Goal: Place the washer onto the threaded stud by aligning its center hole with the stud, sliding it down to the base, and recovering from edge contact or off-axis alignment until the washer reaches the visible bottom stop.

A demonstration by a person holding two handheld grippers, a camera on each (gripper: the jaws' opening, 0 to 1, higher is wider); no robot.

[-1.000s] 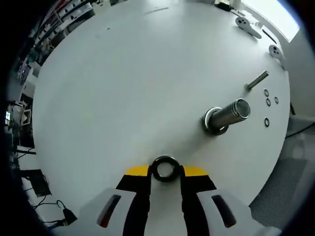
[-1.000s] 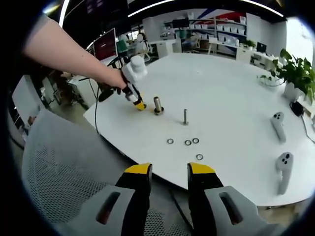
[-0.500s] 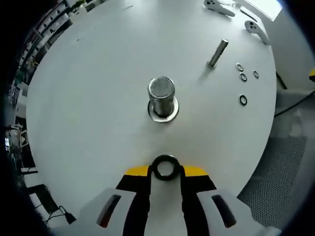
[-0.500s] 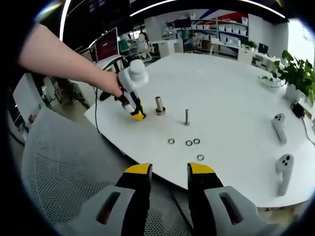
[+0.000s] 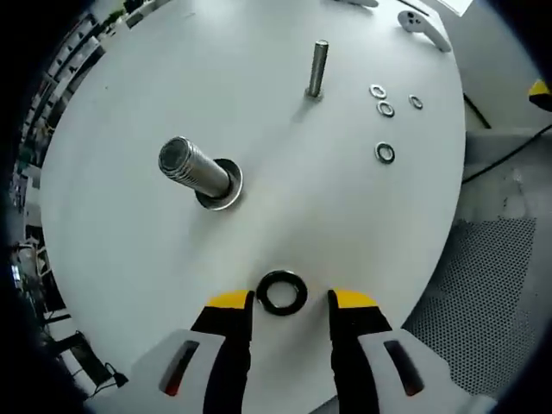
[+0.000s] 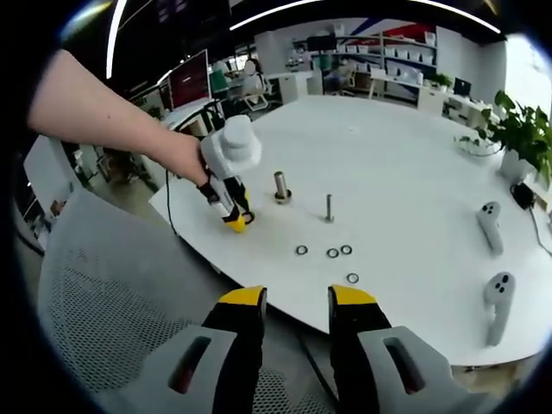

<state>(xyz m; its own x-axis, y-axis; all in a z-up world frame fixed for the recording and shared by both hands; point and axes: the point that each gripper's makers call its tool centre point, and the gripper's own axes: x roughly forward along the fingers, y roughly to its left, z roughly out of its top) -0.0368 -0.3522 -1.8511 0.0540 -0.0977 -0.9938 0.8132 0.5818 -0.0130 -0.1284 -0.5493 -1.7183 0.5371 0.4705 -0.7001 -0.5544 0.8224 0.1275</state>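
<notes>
On the table (image 5: 129, 250), a washer (image 5: 282, 292) lies apart from the stud (image 5: 194, 168).

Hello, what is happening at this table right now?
A person works with a pair of tongs in each hand. The left tongs stand open near the edge of the white table, with a black washer lying between the tips. The thick threaded stud stands nearby, bare. The right tongs wait open, off the table.

The left gripper view looks steeply down, close over the round white worktop (image 5: 172, 285). The right gripper view faces it from off its edge, farther back. Both share the thick steel threaded stud (image 5: 195, 168) (image 6: 279, 185).
</notes>
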